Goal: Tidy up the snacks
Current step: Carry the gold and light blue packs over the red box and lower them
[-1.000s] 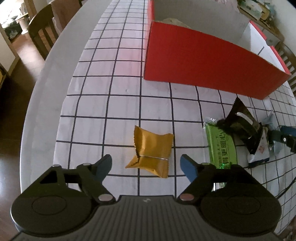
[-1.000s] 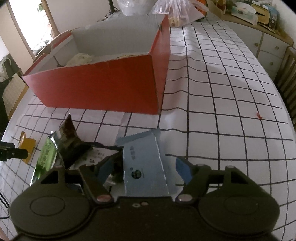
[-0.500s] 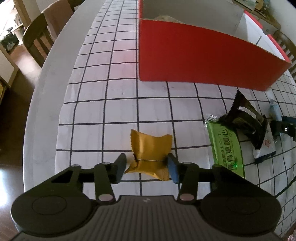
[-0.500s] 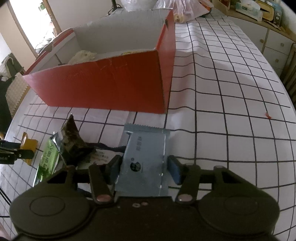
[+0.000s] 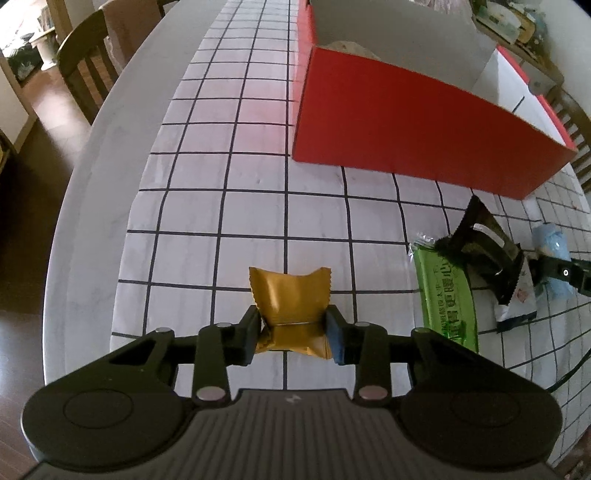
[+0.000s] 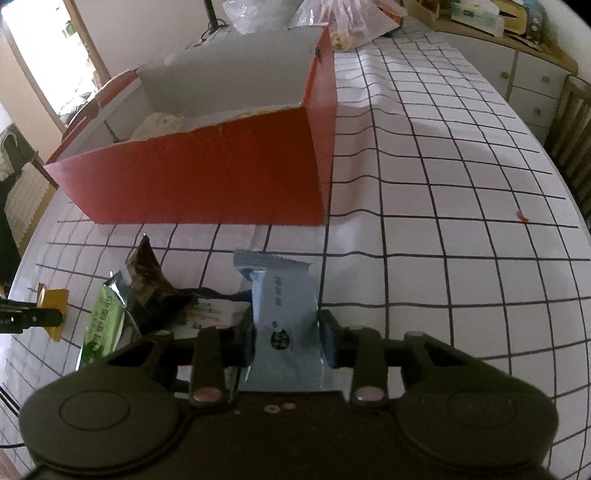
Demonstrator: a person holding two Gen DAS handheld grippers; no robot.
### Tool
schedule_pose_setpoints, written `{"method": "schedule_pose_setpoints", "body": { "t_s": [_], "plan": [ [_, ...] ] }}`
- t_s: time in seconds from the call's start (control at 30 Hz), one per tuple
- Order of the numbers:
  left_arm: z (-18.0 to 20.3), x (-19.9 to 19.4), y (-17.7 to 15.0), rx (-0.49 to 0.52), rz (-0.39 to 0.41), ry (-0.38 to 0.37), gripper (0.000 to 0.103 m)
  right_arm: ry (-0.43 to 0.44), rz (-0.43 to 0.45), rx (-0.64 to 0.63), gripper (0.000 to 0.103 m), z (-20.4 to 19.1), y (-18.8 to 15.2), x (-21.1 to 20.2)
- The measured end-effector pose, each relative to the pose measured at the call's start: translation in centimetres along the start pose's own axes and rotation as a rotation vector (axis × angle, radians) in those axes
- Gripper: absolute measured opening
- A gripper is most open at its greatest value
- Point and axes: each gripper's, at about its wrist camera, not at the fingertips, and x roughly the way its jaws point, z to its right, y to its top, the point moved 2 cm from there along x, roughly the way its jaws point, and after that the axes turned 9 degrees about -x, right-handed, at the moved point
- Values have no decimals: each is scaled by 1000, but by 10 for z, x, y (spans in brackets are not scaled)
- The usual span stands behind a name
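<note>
A gold snack packet (image 5: 290,301) lies on the checked tablecloth, and my left gripper (image 5: 294,334) is closing on it, both pads pressing its crumpled lower end. A pale blue packet (image 6: 282,317) is pinched between the pads of my right gripper (image 6: 288,341), whose jaws are also closing, buckling the wrapper. A green packet (image 5: 445,291), a dark brown packet (image 5: 480,245) and a white packet (image 5: 517,299) lie in a heap between the two grippers. The open red box (image 5: 406,122) stands beyond them, with something pale inside (image 6: 159,123).
The round table's edge (image 5: 77,206) curves close on the left, with a wooden chair (image 5: 86,55) beyond it. Plastic bags (image 6: 332,18) sit behind the red box (image 6: 207,173). A cabinet (image 6: 524,70) and another chair (image 6: 569,125) stand at the right.
Both grippers have closed from wide open onto their packets: the left onto the gold one, the right onto the blue one, which now buckles upward. Neither hand has shifted much.
</note>
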Motion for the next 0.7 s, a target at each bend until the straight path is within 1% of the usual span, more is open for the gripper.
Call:
{"method": "schedule_pose_setpoints", "body": {
  "t_s": [0.1,0.13,0.17,0.2,0.47,0.7],
  "plan": [
    [-2,-7,-2,-9,9,-14,36,-1,11,10,28,-1,-2,-7],
    [-2,-8,-2,-14,10,-15,36,-3,16,13,25,-1,-3,-9],
    [-3,-10,-3,-20,9,-20,36,-4,17,22,17,-1,-4,-11],
    [-4,-12,-4,-24,10,-25,36,-1,18,31,14,-1,-6,-13],
    [-13,-31,-10,-54,26,-56,36,0,62,51,14,-8,-14,-34],
    [-13,-59,-9,-60,67,-90,36,22,104,36,14,-27,-11,-62]
  ]
}}
